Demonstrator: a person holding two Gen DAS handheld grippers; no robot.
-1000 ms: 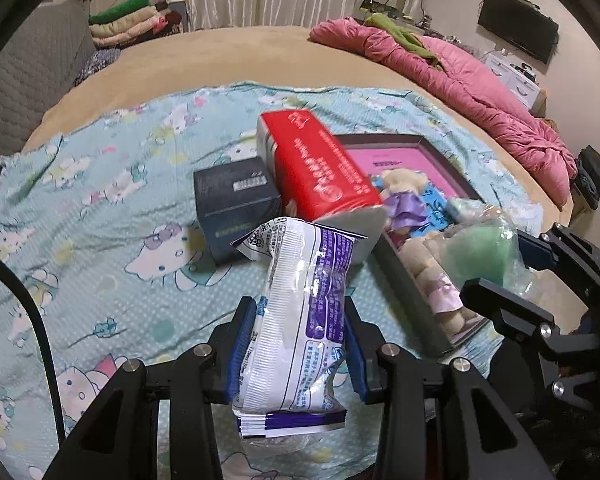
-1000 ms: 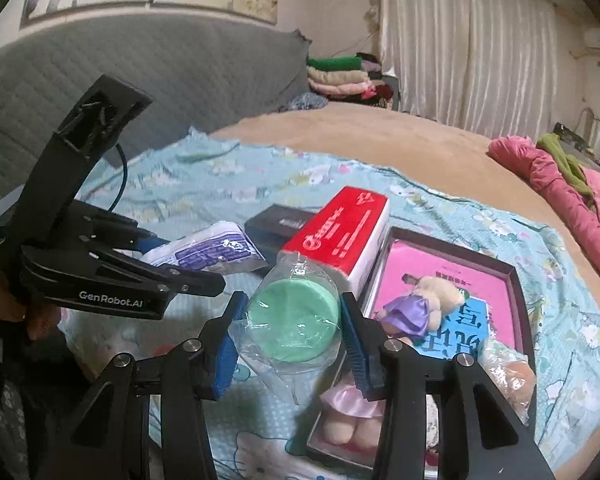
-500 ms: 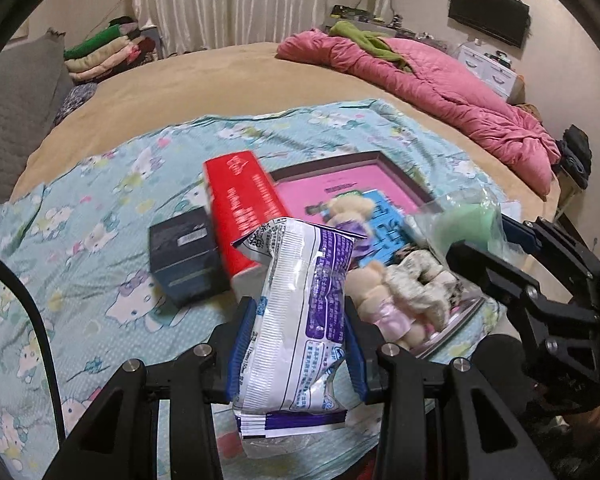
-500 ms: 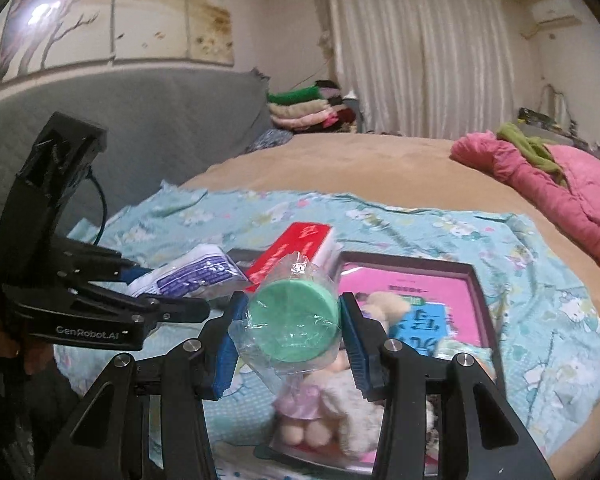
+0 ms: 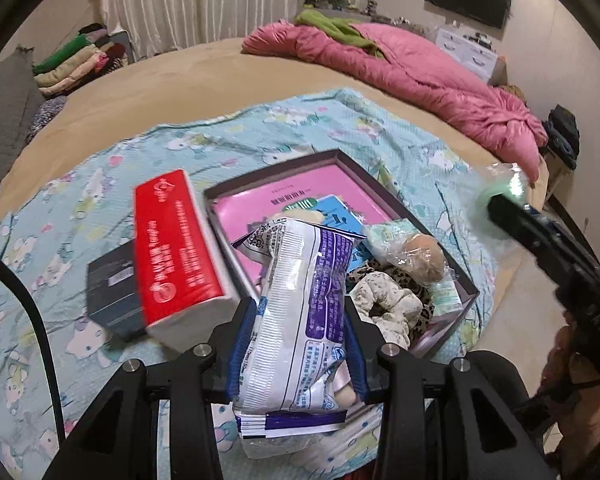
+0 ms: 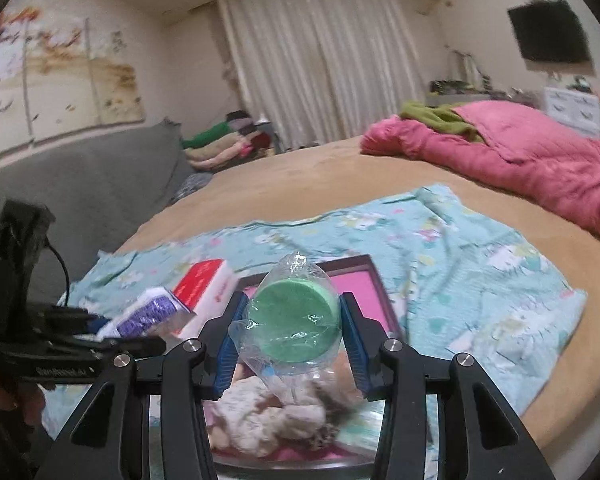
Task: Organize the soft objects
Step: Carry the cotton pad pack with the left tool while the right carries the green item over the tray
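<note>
My left gripper (image 5: 296, 344) is shut on a white and purple soft pack (image 5: 300, 312), held above the near corner of a dark shallow box (image 5: 396, 196) with a pink lining. In that box lie a plush doll (image 5: 420, 256) and leopard-print scrunchies (image 5: 388, 300). My right gripper (image 6: 290, 336) is shut on a round green sponge in clear wrap (image 6: 294, 320), held above the same box (image 6: 374, 276). In the left wrist view that sponge (image 5: 504, 192) shows at the far right. The left gripper (image 6: 140, 340) with its pack (image 6: 148, 312) appears at the left of the right wrist view.
A red tissue pack (image 5: 176, 248) leans on a dark small box (image 5: 112, 296) left of the tray, all on a light blue cartoon-print sheet (image 5: 300, 128) over a tan bed. A pink quilt (image 5: 412, 80) lies at the far side. Folded clothes (image 5: 76, 64) are stacked far left.
Both grippers have swung to the right with their loads and lifted slightly; the box has come under them. The right gripper has rolled and now looks more level across the bed.
</note>
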